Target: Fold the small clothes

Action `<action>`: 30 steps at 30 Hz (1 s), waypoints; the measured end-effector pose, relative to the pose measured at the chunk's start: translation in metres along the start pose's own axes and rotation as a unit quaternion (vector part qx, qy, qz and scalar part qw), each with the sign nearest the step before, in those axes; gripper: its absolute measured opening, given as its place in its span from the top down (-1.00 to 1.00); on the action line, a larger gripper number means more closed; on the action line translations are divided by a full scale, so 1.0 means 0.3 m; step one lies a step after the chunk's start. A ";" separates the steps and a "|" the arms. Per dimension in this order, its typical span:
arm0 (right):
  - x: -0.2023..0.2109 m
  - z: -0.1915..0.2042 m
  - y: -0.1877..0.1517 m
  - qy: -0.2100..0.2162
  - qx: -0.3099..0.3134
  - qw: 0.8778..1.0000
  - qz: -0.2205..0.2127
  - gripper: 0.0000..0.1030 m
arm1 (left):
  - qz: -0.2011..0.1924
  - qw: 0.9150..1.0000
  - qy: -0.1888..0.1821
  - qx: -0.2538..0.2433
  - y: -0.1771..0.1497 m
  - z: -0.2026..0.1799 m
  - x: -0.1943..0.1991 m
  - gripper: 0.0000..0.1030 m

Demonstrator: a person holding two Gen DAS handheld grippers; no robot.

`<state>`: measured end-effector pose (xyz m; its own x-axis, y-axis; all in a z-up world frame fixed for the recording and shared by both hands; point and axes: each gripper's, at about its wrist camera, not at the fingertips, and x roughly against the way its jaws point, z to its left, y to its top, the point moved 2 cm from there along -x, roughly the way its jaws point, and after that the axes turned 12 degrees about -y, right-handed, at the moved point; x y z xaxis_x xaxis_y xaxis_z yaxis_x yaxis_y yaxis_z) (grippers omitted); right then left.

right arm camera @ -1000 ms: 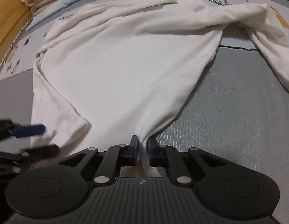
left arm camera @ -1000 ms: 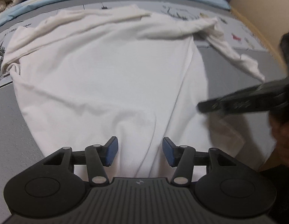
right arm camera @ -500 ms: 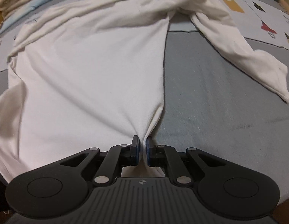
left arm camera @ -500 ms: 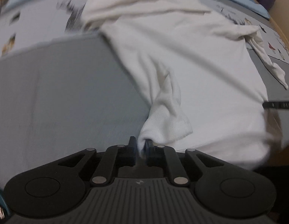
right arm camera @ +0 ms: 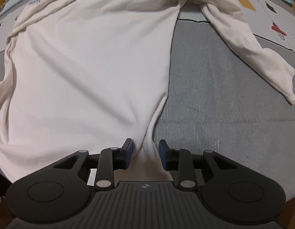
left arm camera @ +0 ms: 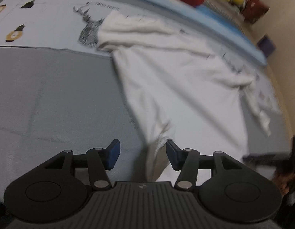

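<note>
The white long-sleeved shirt (right arm camera: 90,72) lies spread on the grey mat (right arm camera: 223,114). Both grippers have just been opening: the left gripper (left arm camera: 142,153) stands wide and the right gripper (right arm camera: 145,150) partly open, each with a hem corner loose between the pads. Risk: released corners stay puckered, so the next fold sets creases. One sleeve (right arm camera: 252,43) trails sideways and could be folded in crooked.

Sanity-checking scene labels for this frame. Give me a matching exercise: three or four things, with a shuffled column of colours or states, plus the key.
Column one:
1. white long-sleeved shirt
2. deer print
3. right gripper
4. loose sleeve

Column two:
A. jaws apart, shirt hem between them
B. trails right onto the grey mat
C. spread flat, body facing up
D. black line drawing beside the shirt's far corner

Pairs: 1-C, 2-D, 3-A, 4-B
</note>
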<state>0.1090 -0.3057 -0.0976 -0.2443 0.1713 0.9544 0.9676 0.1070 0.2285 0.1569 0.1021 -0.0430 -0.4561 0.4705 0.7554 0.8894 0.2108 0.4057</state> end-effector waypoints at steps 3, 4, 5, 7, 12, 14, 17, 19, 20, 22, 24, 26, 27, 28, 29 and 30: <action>0.001 -0.006 -0.008 -0.003 0.005 1.000 0.004 0.39 | -0.048 0.999 -0.007 -0.003 0.025 -0.035 0.028 -0.14; -0.001 -0.006 -0.013 -0.005 0.009 1.000 0.006 0.39 | -0.065 0.998 -0.017 -0.001 0.036 -0.046 0.037 -0.14; -0.005 -0.006 -0.017 -0.007 0.015 1.000 0.008 0.39 | -0.076 0.997 -0.027 -0.002 0.047 -0.056 0.046 -0.14; -0.015 -0.007 -0.028 -0.015 0.029 0.999 0.012 0.40 | -0.101 0.994 -0.027 -0.010 0.056 -0.083 0.062 -0.14; -0.018 -0.026 -0.041 -0.011 0.034 0.999 0.012 0.50 | -0.033 0.999 -0.009 -0.029 0.030 -0.109 -0.017 -0.19; -0.018 -0.028 -0.042 -0.009 0.036 0.999 0.012 0.57 | 0.027 0.999 -0.016 -0.026 -0.008 -0.108 -0.097 -0.19; -0.017 -0.029 -0.035 -0.007 0.038 0.999 0.011 0.61 | 0.076 0.995 -0.010 -0.065 -0.059 -0.146 -0.182 -0.23; -0.016 -0.029 -0.029 -0.008 0.038 0.999 0.010 0.61 | 0.091 0.991 0.000 -0.093 -0.086 -0.169 -0.224 -0.28; -0.018 -0.029 -0.024 -0.008 0.037 0.999 0.009 0.61 | 0.100 0.989 0.011 -0.106 -0.101 -0.174 -0.253 -0.29; -0.015 -0.028 -0.021 -0.010 0.036 0.999 0.007 0.61 | 0.109 0.985 0.038 -0.125 -0.122 -0.184 -0.295 -0.29; -0.010 -0.022 -0.021 -0.010 0.035 0.999 0.004 0.61 | 0.109 0.982 0.062 -0.142 -0.132 -0.179 -0.325 -0.29; -0.005 -0.017 -0.023 -0.009 0.036 0.999 0.003 0.61 | 0.111 0.975 0.093 -0.166 -0.140 -0.167 -0.345 -0.15; -0.005 -0.015 -0.023 -0.010 0.037 0.999 0.003 0.61 | 0.111 0.972 0.108 -0.174 -0.141 -0.157 -0.338 0.23; -0.004 -0.013 -0.025 -0.012 0.039 0.999 0.004 0.61 | 0.109 0.972 0.117 -0.173 -0.136 -0.143 -0.319 0.61; -0.002 -0.012 -0.025 -0.012 0.041 0.999 0.004 0.64 | 0.107 0.973 0.121 -0.162 -0.126 -0.120 -0.292 0.72; 0.001 -0.011 -0.024 -0.012 0.041 0.999 0.005 0.71 | 0.098 0.975 0.134 -0.146 -0.114 -0.092 -0.247 0.82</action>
<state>0.1021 -0.3097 -0.0985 -0.2378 0.1959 0.9513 0.9617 0.1849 0.2023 0.1594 0.0365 -0.0985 -0.3047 0.2272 0.9250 0.9313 -0.1323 0.3393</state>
